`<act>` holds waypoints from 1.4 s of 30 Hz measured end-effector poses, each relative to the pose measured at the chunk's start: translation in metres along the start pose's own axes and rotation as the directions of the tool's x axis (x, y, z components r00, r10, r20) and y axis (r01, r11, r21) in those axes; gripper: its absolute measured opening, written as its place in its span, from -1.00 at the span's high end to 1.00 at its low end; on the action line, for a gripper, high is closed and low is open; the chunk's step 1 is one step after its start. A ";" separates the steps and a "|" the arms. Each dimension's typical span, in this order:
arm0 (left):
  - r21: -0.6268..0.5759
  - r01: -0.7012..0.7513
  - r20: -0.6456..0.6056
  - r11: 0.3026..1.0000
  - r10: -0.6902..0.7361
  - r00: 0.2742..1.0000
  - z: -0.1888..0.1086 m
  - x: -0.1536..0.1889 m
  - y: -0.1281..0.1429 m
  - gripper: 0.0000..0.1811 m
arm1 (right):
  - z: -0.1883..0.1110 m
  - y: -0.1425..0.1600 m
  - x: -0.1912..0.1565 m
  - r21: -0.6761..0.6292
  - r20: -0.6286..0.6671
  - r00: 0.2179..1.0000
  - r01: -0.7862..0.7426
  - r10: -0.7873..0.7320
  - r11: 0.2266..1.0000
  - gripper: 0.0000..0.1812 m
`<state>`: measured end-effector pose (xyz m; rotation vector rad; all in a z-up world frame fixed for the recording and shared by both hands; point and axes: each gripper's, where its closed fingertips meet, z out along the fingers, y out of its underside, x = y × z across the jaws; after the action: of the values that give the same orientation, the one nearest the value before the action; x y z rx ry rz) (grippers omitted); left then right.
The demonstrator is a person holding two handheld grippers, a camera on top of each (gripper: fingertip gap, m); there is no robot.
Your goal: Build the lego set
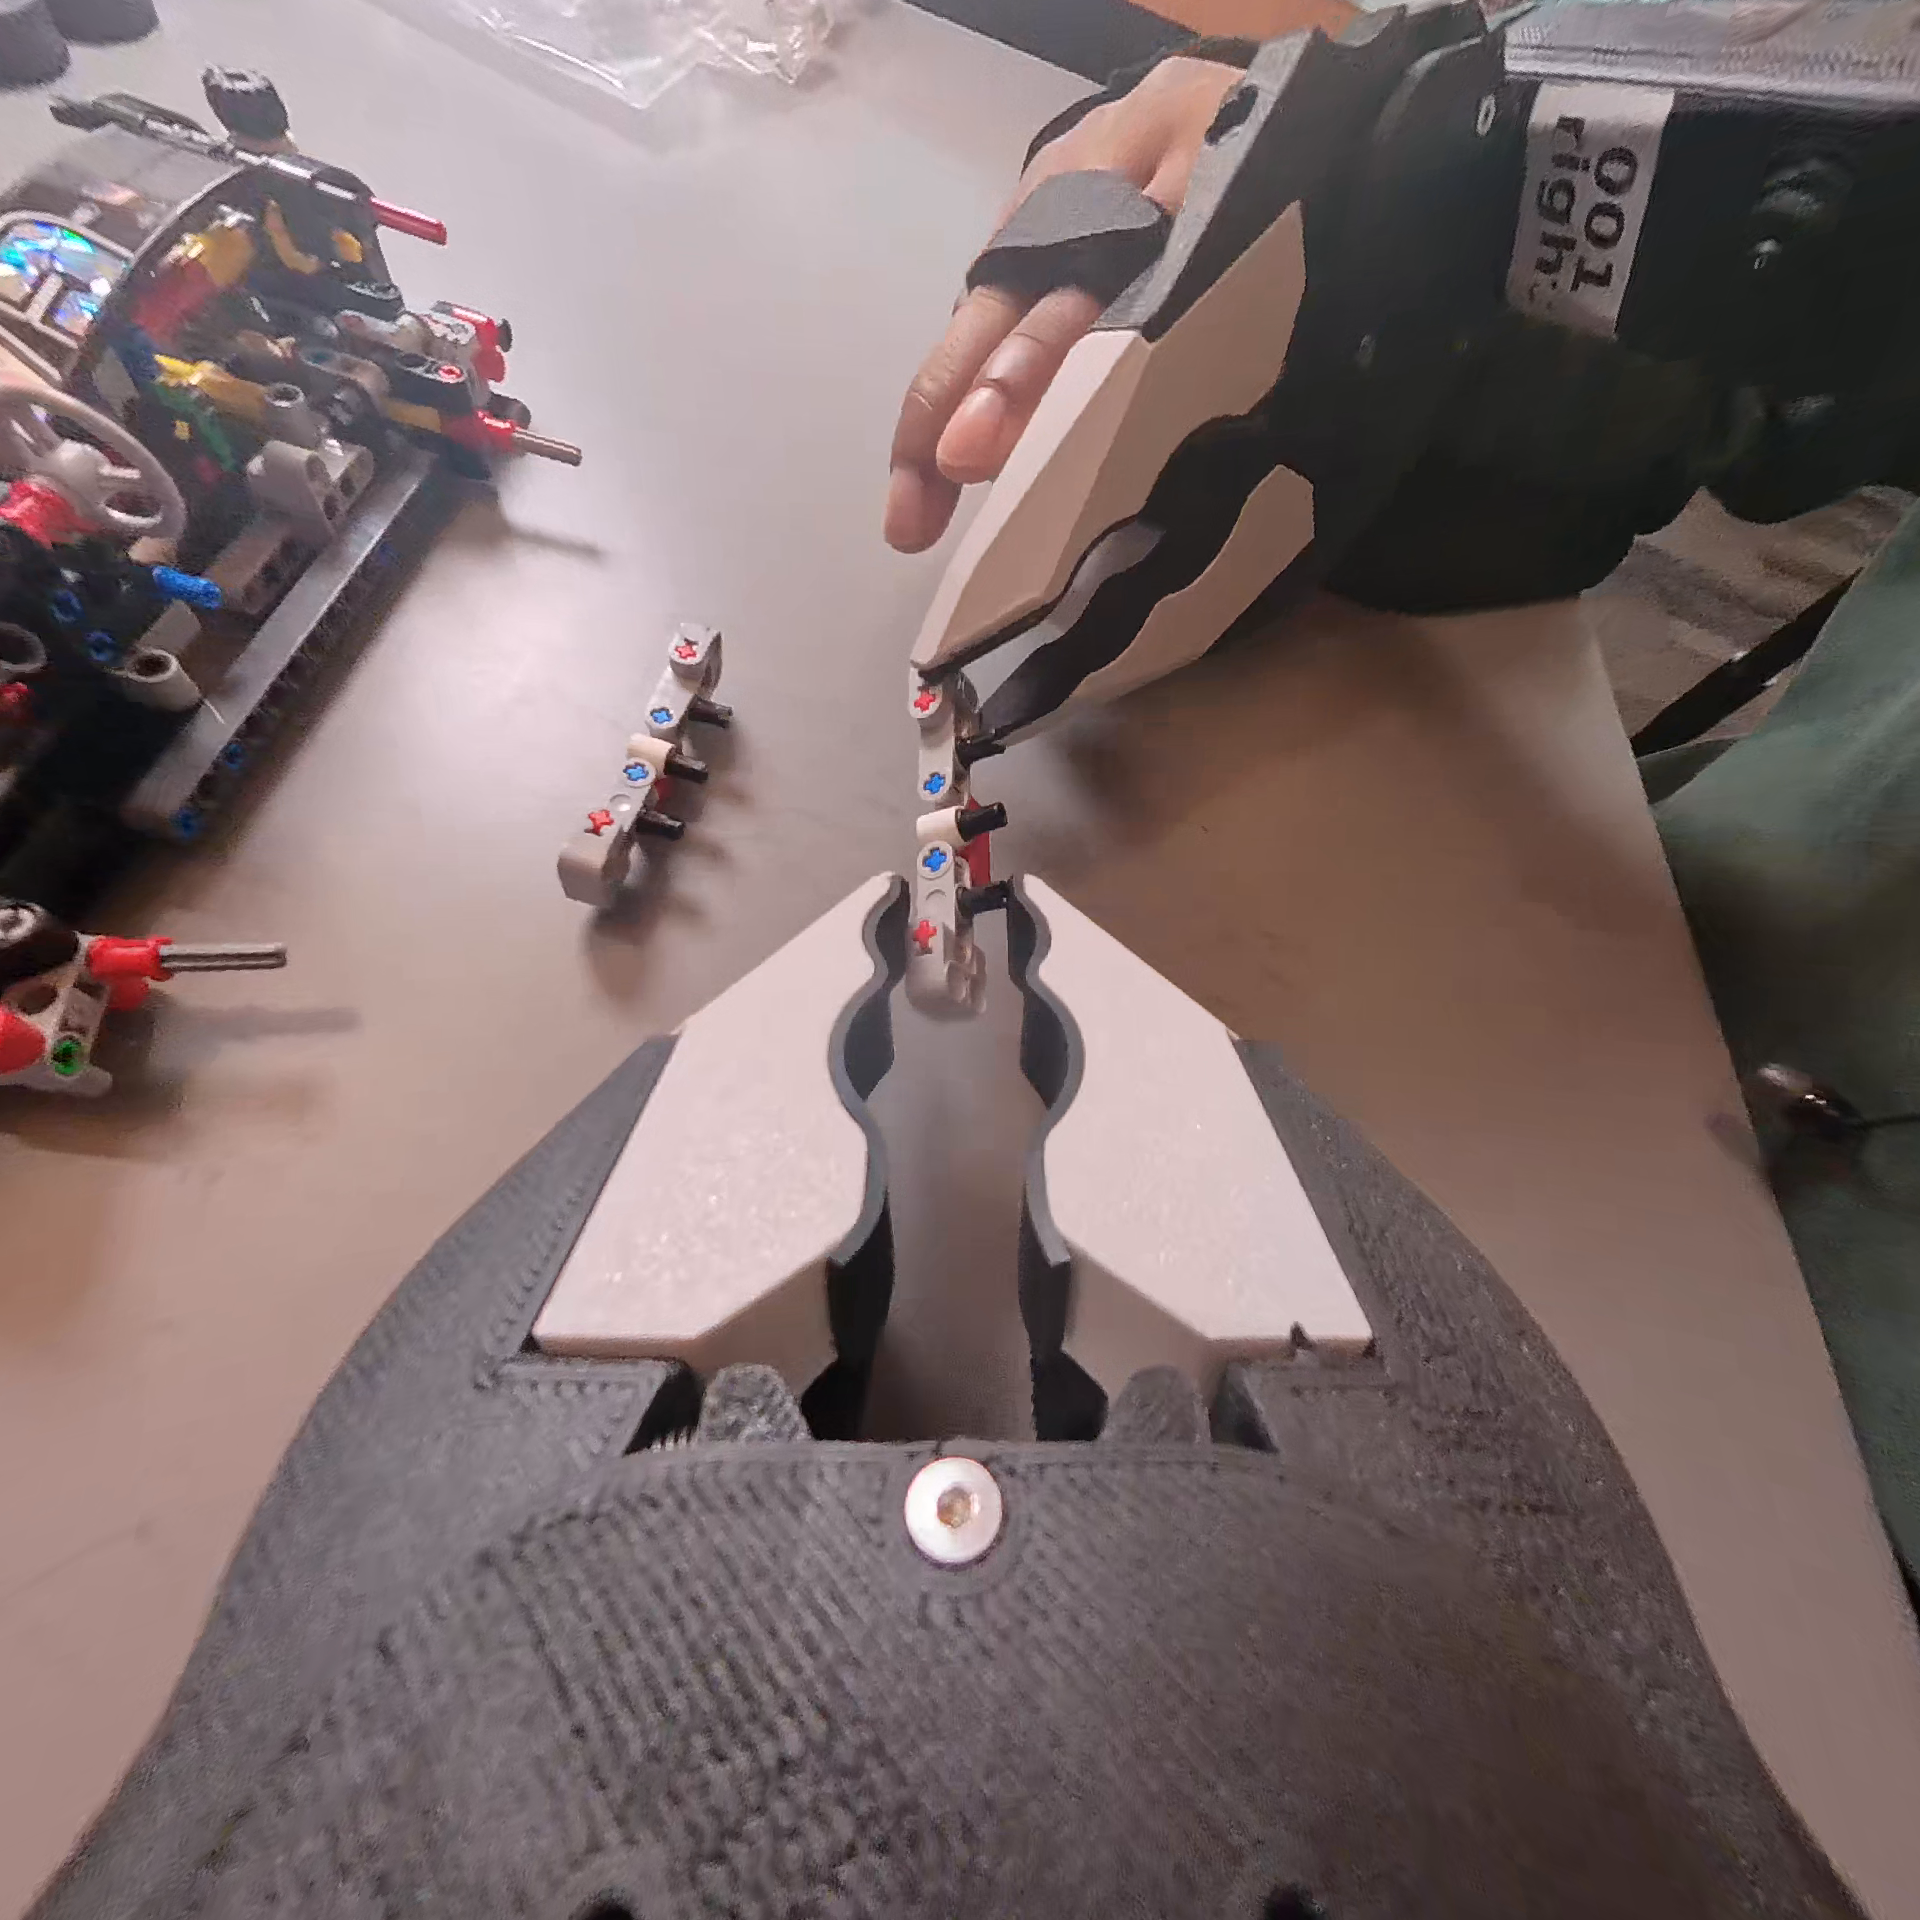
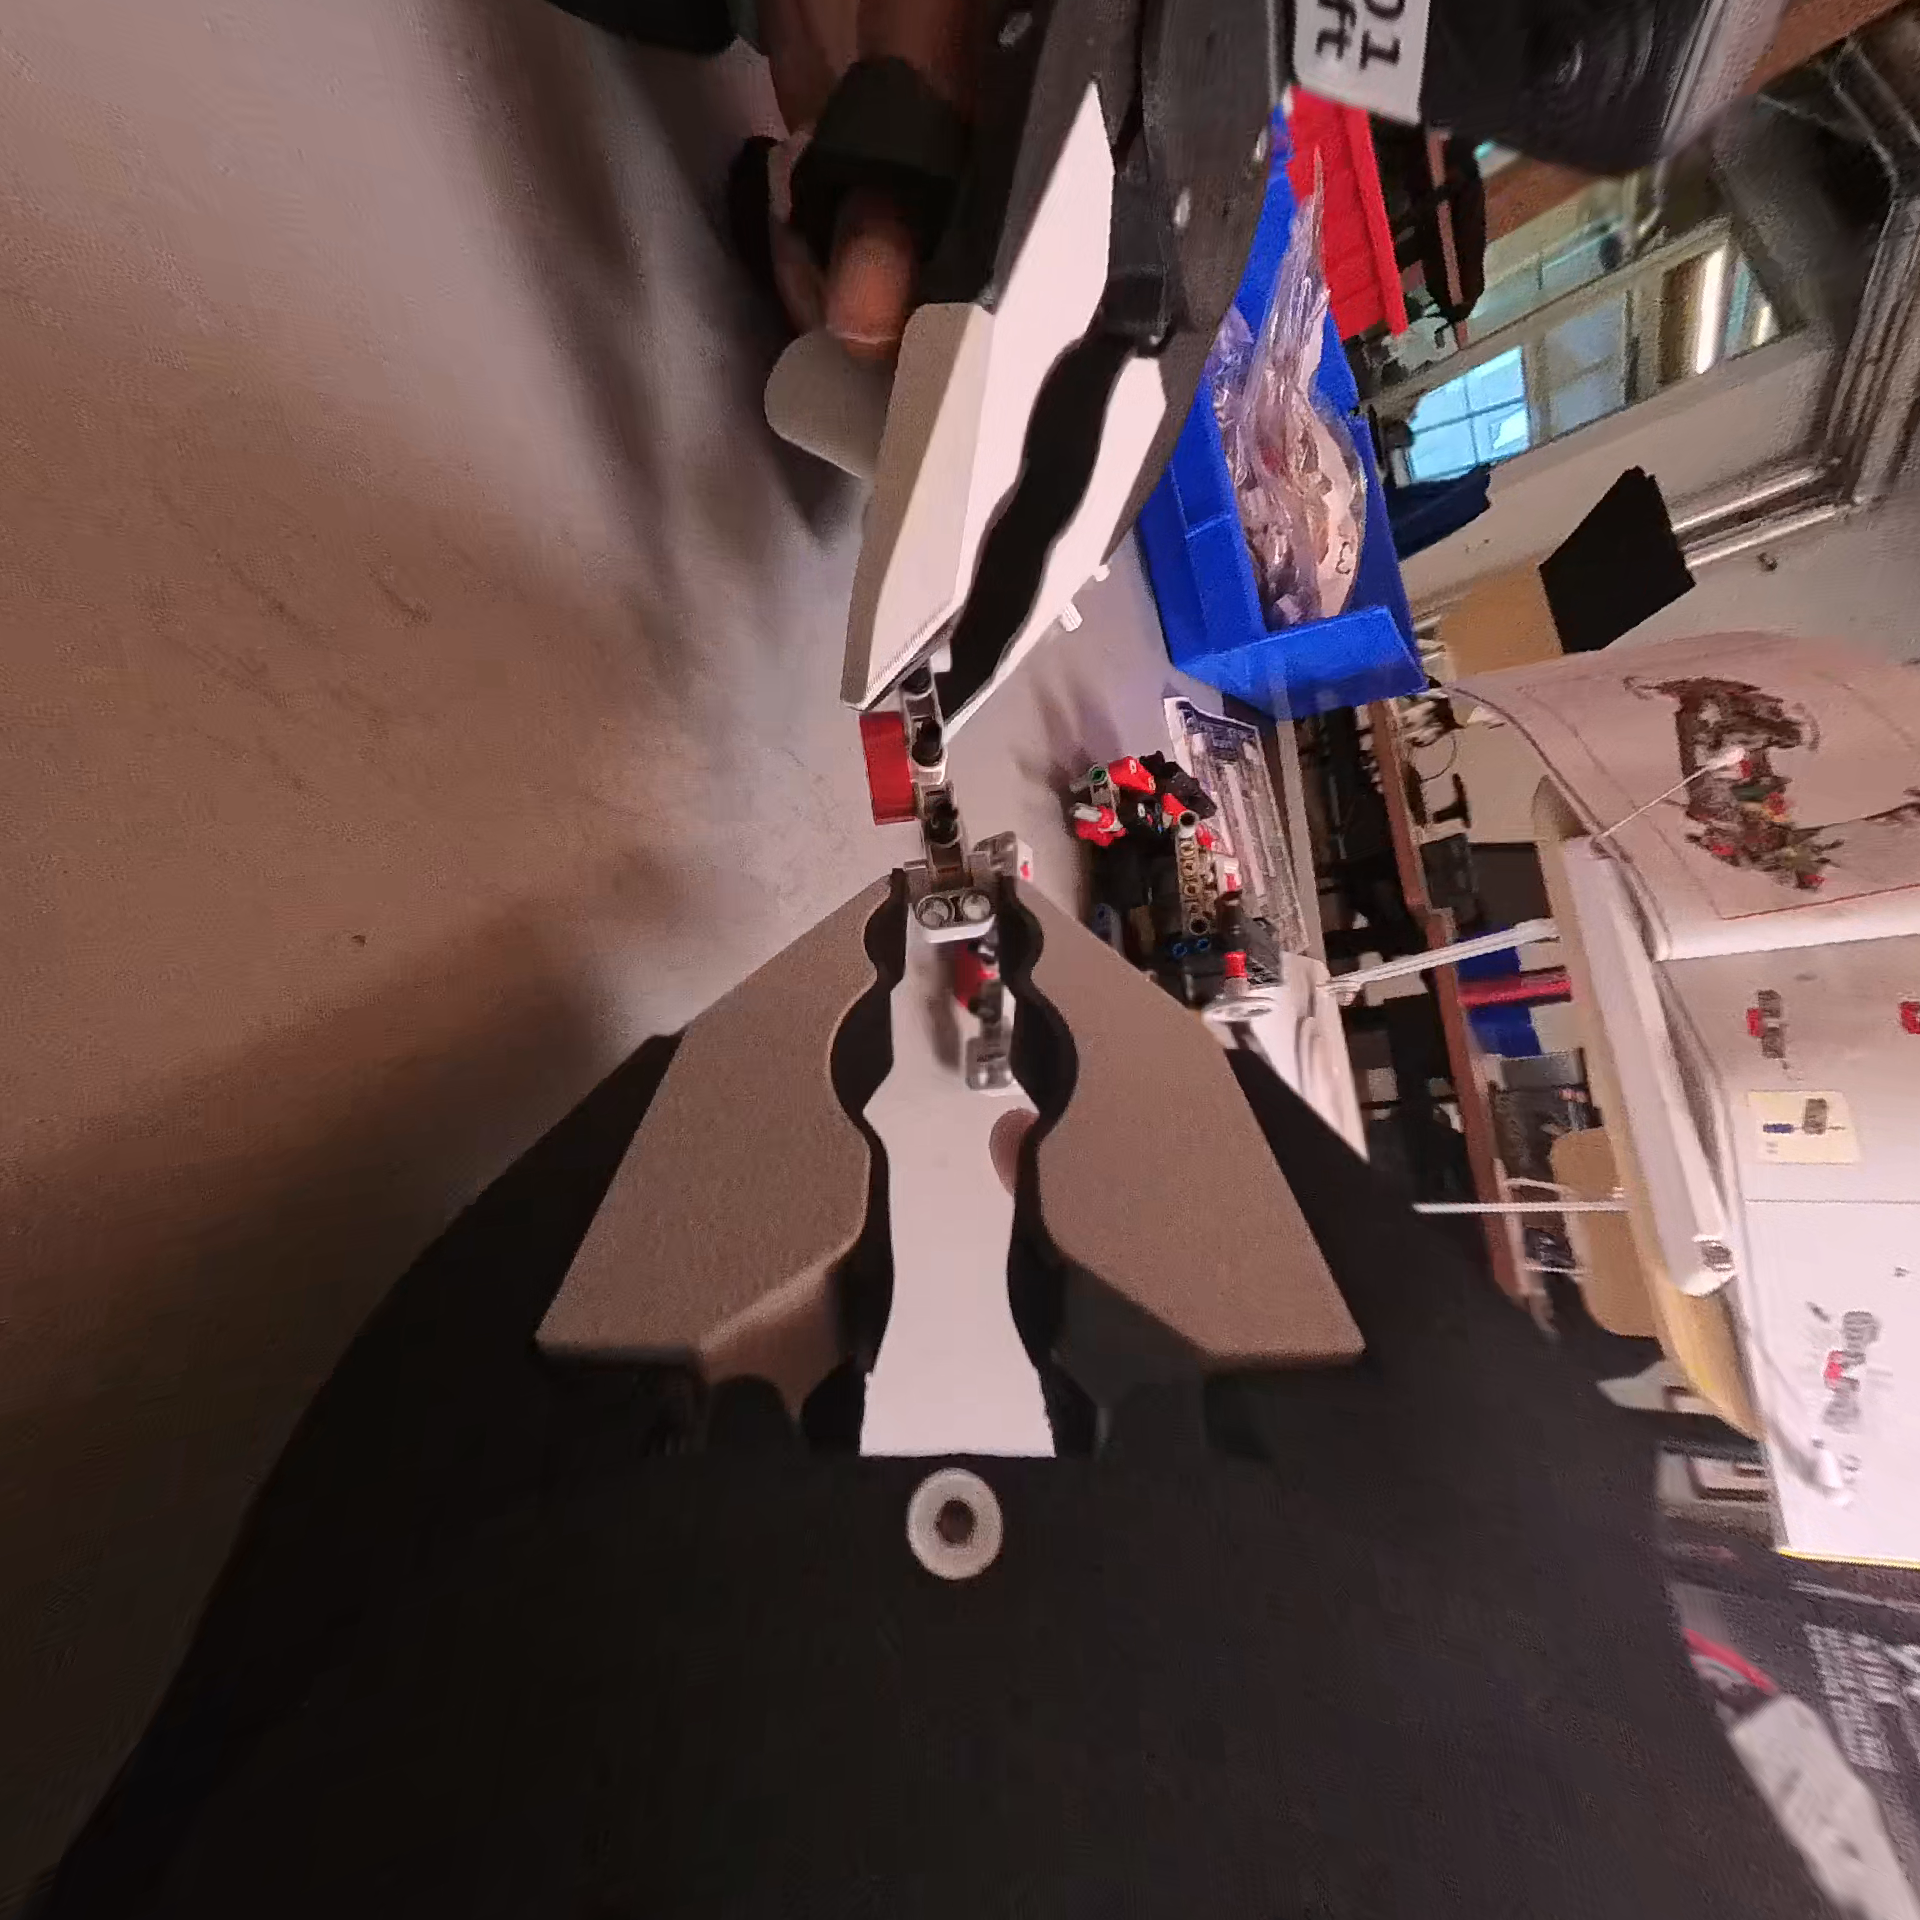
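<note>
The brown table (image 1: 727, 436) filled most of the left wrist view, and on its left side sat the largest lego piece, a partly built vehicle (image 1: 239, 416) of black, grey, red and yellow parts with a long dark beam along its near edge. In the right wrist view a blue bin (image 2: 1288, 634) holding a clear bag of parts (image 2: 1294, 457) stood at the far side of the table, with an open instruction booklet (image 2: 1756, 769) beyond it. The left gripper (image 1: 951, 935) had its pale fingers (image 1: 748, 1143) closed on the near end of a slim grey beam assembly (image 1: 935, 821), which carried red and blue cross pins and short black pegs, and was held up off the table. The right gripper (image 1: 951, 686), gripped by a person's hand (image 1: 997, 395), pinched the far end of that same assembly between its tips, so the piece spanned the two tools. A second, matching grey assembly (image 1: 644, 769) lay flat on the table just left of the held one. Near the left edge lay a small white and red sub-build (image 1: 73, 997) with a grey axle sticking out.
</note>
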<state>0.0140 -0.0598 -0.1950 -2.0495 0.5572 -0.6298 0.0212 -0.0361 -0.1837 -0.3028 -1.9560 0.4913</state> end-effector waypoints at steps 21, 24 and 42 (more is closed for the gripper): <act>0.009 -0.360 0.139 0.933 0.355 0.924 0.005 0.006 -0.008 0.73 | -0.015 0.023 -0.029 -0.178 0.329 0.779 -0.504 0.534 0.845 0.94; 0.036 -0.305 0.174 0.952 0.294 0.940 -0.004 -0.004 -0.011 0.70 | -0.016 0.031 -0.031 -0.214 0.319 0.782 -0.491 0.536 0.844 0.93; -0.087 -0.239 0.225 0.967 0.253 0.941 -0.001 -0.020 0.006 0.74 | -0.020 0.043 -0.027 -0.260 0.293 0.775 -0.499 0.560 0.826 0.91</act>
<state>-0.0029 -0.0520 -0.2043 -2.0303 0.6840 -0.2211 0.0501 -0.0060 -0.2186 -0.9578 -2.2673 0.7923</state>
